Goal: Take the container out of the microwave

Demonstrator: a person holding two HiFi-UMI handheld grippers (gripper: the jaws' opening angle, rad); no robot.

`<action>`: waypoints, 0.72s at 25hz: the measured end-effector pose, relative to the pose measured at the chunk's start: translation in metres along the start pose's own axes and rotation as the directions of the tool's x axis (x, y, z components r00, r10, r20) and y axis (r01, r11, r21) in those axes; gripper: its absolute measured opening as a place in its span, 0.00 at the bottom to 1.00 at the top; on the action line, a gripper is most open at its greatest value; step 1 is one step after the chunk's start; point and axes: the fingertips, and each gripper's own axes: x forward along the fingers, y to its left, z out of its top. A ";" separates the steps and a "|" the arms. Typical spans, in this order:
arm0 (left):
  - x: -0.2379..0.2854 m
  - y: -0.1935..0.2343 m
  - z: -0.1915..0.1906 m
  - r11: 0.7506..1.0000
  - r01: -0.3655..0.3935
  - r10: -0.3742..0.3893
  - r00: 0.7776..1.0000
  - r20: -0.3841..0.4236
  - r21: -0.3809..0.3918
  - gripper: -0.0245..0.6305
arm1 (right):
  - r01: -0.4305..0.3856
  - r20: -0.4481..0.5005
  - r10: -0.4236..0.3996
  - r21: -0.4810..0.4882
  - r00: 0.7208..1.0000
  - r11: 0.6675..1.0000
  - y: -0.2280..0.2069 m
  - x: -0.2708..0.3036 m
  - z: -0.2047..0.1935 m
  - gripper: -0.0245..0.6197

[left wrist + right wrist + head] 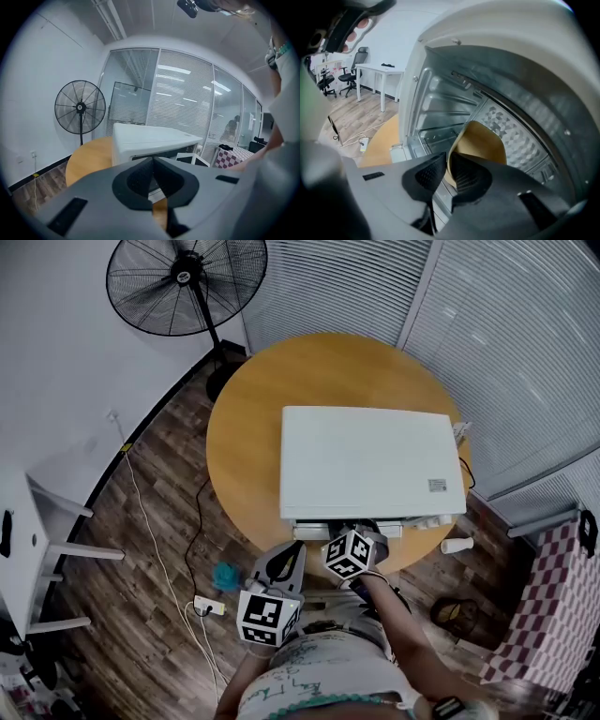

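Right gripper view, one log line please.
right gripper: shut on tan bowl-shaped container rim | inside open white microwave | left gripper: shut, empty

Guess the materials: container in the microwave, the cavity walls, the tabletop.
container: tan, matte, thin rim; probably kraft paper or pulp, possibly plastic.
cavity walls: grey sheet metal, dull sheen, pressed ribs; bare or painted, can't tell.
tabletop: light wood look, smooth satin; veneer or laminate, unclear which.

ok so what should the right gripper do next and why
Probably draw straight back out of the microwave: the right gripper looks closed on the rim of the tan container, which sits inside the cavity, and the left gripper is shut, empty, outside.
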 end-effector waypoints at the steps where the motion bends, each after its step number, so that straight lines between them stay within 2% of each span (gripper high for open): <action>1: 0.001 -0.001 0.000 1.000 0.005 -0.005 1.000 0.001 0.001 0.06 | -0.004 0.000 0.004 0.006 1.000 1.000 0.000 -0.002 -0.001 0.09; 18: 0.010 -0.025 -0.006 0.995 0.101 -0.102 0.994 -0.027 -0.014 0.06 | -0.005 0.007 0.005 0.030 1.000 1.000 -0.004 -0.029 -0.005 0.07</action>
